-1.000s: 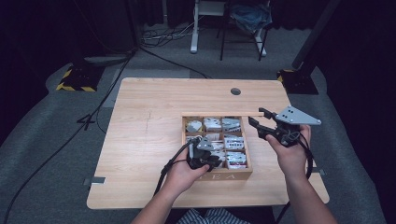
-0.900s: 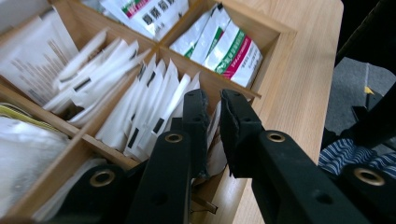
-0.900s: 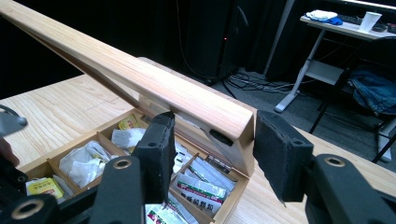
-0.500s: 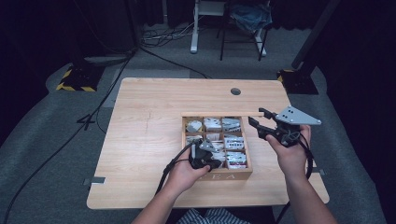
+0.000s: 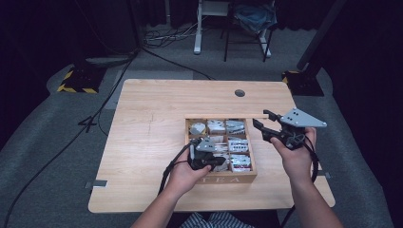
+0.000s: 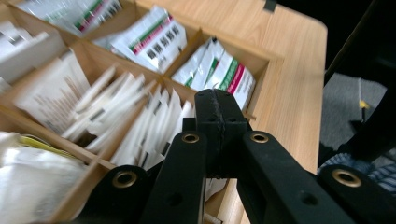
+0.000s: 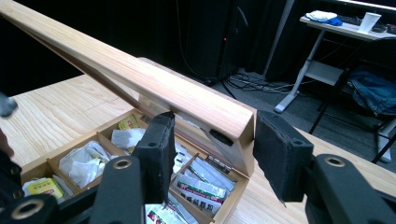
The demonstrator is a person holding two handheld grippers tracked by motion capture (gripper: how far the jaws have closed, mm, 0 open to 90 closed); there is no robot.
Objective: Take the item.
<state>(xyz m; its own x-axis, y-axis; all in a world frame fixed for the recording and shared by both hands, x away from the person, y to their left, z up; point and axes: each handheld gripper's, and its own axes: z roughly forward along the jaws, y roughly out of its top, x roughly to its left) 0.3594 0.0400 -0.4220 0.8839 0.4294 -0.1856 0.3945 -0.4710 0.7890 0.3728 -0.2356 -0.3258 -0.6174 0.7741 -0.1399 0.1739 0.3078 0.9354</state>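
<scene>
A wooden tea box [image 5: 228, 179] lettered TEA stands open on the table, its compartments full of tea sachets [image 5: 236, 145]. Its lid [image 5: 223, 116] stands raised along the far side. My right gripper [image 5: 260, 118] is at the lid's right end; in the right gripper view the lid [image 7: 140, 79] runs between the two pads, and the right gripper [image 7: 215, 133] is shut on its end. My left gripper [image 5: 222, 161] is low over the box's near-left compartments. In the left gripper view my left gripper [image 6: 219, 105] is shut, pads pressed together above white sachets [image 6: 140, 126], with nothing seen between them.
The box sits at the near right of a light wooden table [image 5: 142, 128] with a round cable hole [image 5: 240, 93] at the back. Bare tabletop lies left of the box. Beyond the table are floor cables, a yellow-and-black striped base [image 5: 76, 83] and a desk frame [image 5: 199, 28].
</scene>
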